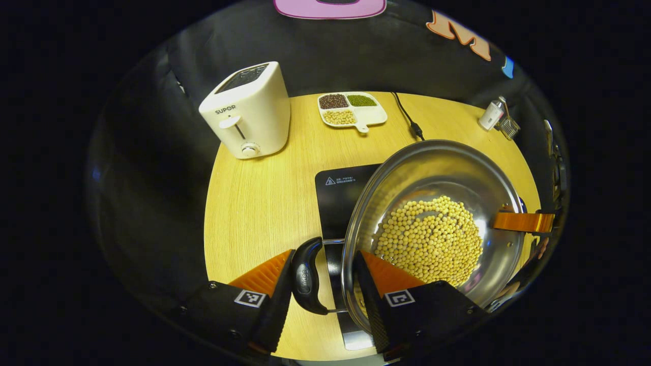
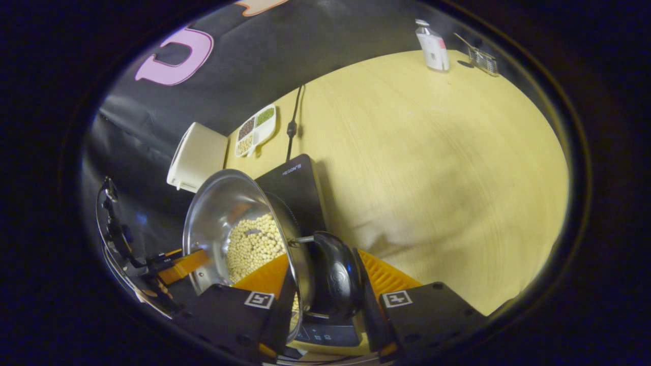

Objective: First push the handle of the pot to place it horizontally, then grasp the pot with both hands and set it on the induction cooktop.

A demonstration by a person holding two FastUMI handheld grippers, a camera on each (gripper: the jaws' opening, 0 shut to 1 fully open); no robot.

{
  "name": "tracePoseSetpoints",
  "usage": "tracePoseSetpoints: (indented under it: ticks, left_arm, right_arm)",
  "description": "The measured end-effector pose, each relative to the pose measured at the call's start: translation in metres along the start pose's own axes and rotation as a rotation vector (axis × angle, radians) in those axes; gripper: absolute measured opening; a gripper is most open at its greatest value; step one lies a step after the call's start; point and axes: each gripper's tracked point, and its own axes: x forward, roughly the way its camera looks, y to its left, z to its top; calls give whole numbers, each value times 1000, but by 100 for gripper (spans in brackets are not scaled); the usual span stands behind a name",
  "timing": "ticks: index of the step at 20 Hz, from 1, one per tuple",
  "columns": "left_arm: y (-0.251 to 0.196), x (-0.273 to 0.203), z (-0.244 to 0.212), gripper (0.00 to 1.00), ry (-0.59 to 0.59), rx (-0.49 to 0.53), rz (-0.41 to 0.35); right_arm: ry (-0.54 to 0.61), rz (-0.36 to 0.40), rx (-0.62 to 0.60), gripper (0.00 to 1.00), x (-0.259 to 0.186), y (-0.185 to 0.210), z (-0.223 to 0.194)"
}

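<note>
Steel pot: full of pale beans, over the black induction cooktop; whether its base touches, I cannot tell.
Left gripper: fingers closed around the pot's left black handle and rim.
Right gripper: fingers clamped likewise on the opposite handle.
Progress: handle step looks finished, two-handed grasp made; lowering and release remain.
</note>
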Motion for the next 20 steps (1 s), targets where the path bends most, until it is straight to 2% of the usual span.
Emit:
tracePoseSetpoints:
  ticks: [2, 3, 4, 8, 9, 10, 14, 15, 17, 18, 19, 20]
  left_arm:
    - [0, -5, 4, 73, -51, -41, 15]
    - [0, -8, 3, 82, -77, -57, 25]
    - [1, -13, 9, 100, -103, -66, 37]
    - [1, -40, 15, 96, -164, -70, 99]
    - [-1, -47, 16, 96, -177, -69, 107]
    - [-5, -55, 17, 96, -191, -68, 116]
    - [-24, -95, 24, 97, -259, -35, 166]
    - [-30, -107, 28, 97, -283, -30, 182]
    - [-50, -134, 33, 98, -335, -26, 210]
    - [-61, -147, 35, 98, -362, -25, 223]
    - [-74, -160, 38, 98, -391, -26, 235]
    - [-91, -171, 42, 98, -418, -29, 244]
  right_arm:
    - [-48, 0, -26, 82, -4, -4, 10]
    - [-69, -6, -37, 94, -16, -7, 13]
    - [-88, -10, -47, 94, -23, -9, 17]
    - [-166, -15, -79, 94, -54, -16, 31]
    - [-185, -16, -83, 100, -62, -18, 34]
    - [-204, -17, -88, 94, -71, -20, 37]
    - [-272, -15, -138, 94, -108, -32, 46]
    - [-284, -9, -153, 100, -117, -34, 48]
    - [-319, 9, -192, 100, -139, -40, 55]
    - [-337, 19, -215, 94, -151, -43, 60]
    - [-360, 32, -234, 100, -164, -46, 65]
    - [-392, 48, -249, 94, -178, -48, 73]
